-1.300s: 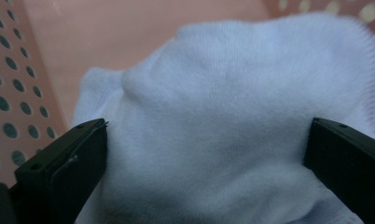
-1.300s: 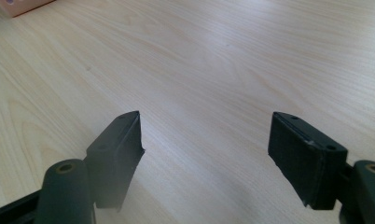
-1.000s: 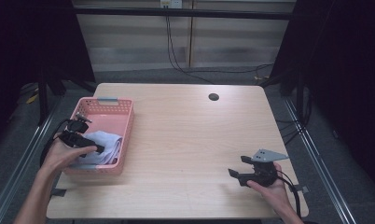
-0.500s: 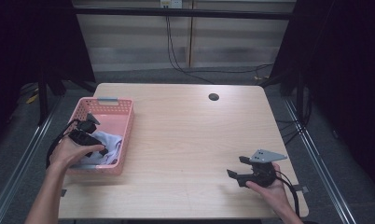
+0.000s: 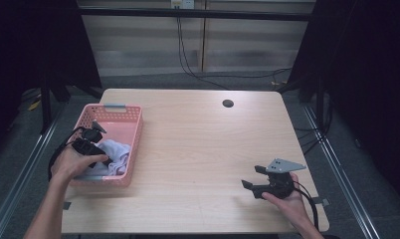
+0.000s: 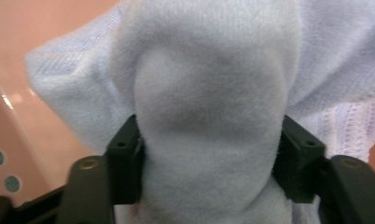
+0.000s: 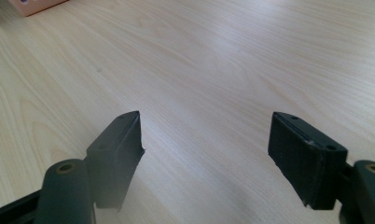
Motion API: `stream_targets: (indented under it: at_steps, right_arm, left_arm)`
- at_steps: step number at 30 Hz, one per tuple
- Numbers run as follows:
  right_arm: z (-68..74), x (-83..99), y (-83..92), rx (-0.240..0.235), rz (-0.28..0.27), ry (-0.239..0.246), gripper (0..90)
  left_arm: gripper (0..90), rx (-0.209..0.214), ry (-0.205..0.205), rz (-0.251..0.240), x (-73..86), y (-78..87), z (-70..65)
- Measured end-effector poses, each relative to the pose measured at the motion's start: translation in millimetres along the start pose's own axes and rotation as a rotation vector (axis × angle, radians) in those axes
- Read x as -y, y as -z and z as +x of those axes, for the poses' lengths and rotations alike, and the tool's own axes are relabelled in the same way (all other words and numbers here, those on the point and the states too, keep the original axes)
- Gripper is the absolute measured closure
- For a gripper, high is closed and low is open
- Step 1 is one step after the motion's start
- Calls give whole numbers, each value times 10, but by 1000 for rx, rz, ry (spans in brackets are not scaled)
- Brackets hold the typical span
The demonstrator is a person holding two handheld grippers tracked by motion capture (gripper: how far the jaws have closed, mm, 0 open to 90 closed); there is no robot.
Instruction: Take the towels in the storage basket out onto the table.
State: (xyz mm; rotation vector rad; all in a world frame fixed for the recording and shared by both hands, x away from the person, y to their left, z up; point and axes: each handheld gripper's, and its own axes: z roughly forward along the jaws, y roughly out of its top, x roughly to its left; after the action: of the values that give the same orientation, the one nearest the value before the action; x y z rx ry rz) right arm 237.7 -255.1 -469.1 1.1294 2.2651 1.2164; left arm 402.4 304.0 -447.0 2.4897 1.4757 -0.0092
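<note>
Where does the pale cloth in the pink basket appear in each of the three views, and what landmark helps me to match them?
High view: the pale cloth lies at the left, in the near half of the pink basket, at the left gripper.
Left gripper view: it covers the centre and top, bunched between the two black jaws, which have just been closing on it.
Right gripper view: the cloth is not in this picture.
Shared landmark: the pink basket, at the right gripper view's top-left corner.

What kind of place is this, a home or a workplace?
Probably a lab or recording workspace, not a home. A bare wooden table stands between dark curtains, loose cables run along the floor behind it, and each hand holds a gripper.
</note>
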Motion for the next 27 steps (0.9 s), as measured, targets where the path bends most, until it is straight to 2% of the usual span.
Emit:
stream_targets:
  at_steps: [6,11,12,14,16,17,20,21,23,27]
  right_arm:
    - [3,1,6,10,-4,-8,258]
    - [-12,6,1,13,-4,-4,258]
    - [-11,6,0,13,-4,-5,258]
    - [-6,4,5,14,-5,-8,258]
    - [-6,5,9,16,-7,-9,257]
    - [-8,6,9,16,-9,-8,256]
    - [-8,5,11,18,-9,-12,255]
    - [-8,6,10,19,-8,-11,255]
    - [-7,7,7,18,-7,-12,254]
    - [-4,6,5,17,-10,-10,255]
  left_arm:
    - [468,10,-8,-38,46,40,30]
    - [509,16,-4,-103,109,96,51]
    - [511,27,-10,-100,119,105,65]
    - [511,28,14,-134,142,130,86]
    - [514,37,3,-141,155,151,108]
    - [513,42,15,-146,162,163,111]
    - [514,58,14,-173,178,212,105]
    - [514,48,20,-186,183,233,101]
    - [512,51,8,-197,188,276,104]
    - [510,62,17,-229,203,366,105]
